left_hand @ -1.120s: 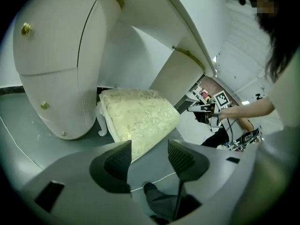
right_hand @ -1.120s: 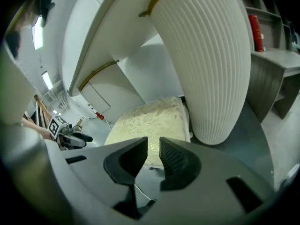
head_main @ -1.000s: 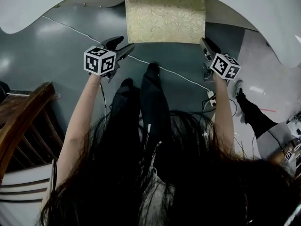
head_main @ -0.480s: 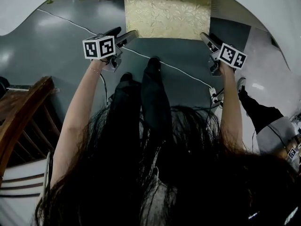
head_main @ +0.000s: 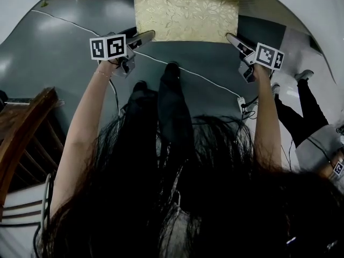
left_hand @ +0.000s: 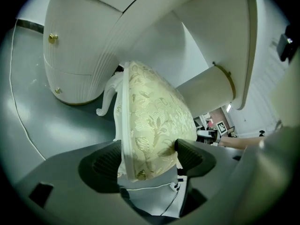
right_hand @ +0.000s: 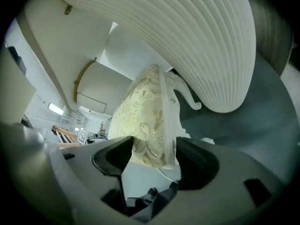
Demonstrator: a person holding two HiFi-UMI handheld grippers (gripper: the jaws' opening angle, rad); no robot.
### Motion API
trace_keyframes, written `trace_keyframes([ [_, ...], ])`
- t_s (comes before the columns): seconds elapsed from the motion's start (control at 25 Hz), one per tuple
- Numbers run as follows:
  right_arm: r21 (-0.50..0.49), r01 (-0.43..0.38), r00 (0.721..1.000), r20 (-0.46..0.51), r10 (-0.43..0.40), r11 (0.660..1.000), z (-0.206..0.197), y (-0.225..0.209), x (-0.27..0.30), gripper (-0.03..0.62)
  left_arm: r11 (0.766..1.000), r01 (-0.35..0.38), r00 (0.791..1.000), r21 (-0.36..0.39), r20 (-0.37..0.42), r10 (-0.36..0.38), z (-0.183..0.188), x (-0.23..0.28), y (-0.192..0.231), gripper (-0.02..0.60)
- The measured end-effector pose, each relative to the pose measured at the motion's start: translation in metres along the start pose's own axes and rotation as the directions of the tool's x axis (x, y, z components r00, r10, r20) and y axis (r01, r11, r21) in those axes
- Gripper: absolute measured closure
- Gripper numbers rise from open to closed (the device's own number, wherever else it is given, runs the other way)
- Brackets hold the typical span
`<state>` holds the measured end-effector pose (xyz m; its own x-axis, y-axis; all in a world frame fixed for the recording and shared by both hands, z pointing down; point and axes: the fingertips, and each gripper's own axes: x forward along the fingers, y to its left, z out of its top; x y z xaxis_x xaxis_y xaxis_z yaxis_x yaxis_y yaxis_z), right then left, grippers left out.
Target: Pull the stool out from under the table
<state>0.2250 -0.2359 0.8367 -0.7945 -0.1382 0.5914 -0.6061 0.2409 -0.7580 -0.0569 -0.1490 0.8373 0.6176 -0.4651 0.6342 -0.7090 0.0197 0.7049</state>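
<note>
Head view: a cream-gold, leaf-patterned upholstered stool (head_main: 185,12) stands on the grey floor (head_main: 64,52), partly beneath the white table (head_main: 19,4). The left gripper (head_main: 146,35) and right gripper (head_main: 232,37) flank its near corners.

Left gripper view: jaws spread, the white-framed seat corner between them.

Right gripper view: jaws opening, the other seat corner between them.

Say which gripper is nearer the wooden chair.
Left. The left gripper straddles the stool corner on the wooden chair's side; the right gripper, jaws opening around the opposite corner, is farther.
</note>
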Motion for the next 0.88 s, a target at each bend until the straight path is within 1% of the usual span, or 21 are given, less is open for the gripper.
trace_keyframes([
  [0.08,0.034,-0.022,1.000,0.005,0.022,0.999,-0.001,-0.001,0.001,0.316,0.999,0.026,1.000,-0.028,-0.013,-0.027,0.000,0.006,-0.001,0.222],
  [0.2,0.037,-0.008,0.999,0.033,0.007,0.999,-0.001,-0.001,0.000,0.316,0.998,0.036,0.999,-0.044,-0.020,-0.037,-0.001,0.006,0.000,0.222],
  [0.4,0.042,0.051,0.994,0.099,-0.055,0.998,-0.003,-0.002,-0.005,0.318,0.998,0.002,1.000,-0.062,0.005,-0.002,-0.002,0.002,0.000,0.224],
  [0.52,0.061,0.056,0.995,0.080,-0.060,0.997,-0.007,-0.001,-0.005,0.318,0.998,-0.027,0.999,-0.055,0.023,0.028,0.001,0.002,0.001,0.224],
  [0.6,0.078,0.046,0.997,0.060,-0.050,0.996,-0.012,0.001,-0.004,0.318,0.998,-0.031,0.999,-0.048,0.010,0.032,0.004,0.001,0.003,0.224],
  [0.68,0.099,0.046,0.997,0.056,-0.052,0.994,-0.015,0.002,-0.003,0.318,0.998,-0.037,0.999,-0.046,-0.020,0.036,0.006,0.001,0.005,0.224],
  [0.8,0.132,0.067,0.995,0.065,-0.076,0.989,-0.017,0.000,-0.006,0.318,0.997,-0.045,0.997,-0.058,-0.068,0.041,0.006,0.004,0.004,0.224],
  [0.88,0.144,0.078,0.995,0.050,-0.086,0.986,-0.019,0.001,-0.007,0.318,0.997,-0.048,0.995,-0.068,-0.088,0.042,0.005,0.003,0.003,0.224],
])
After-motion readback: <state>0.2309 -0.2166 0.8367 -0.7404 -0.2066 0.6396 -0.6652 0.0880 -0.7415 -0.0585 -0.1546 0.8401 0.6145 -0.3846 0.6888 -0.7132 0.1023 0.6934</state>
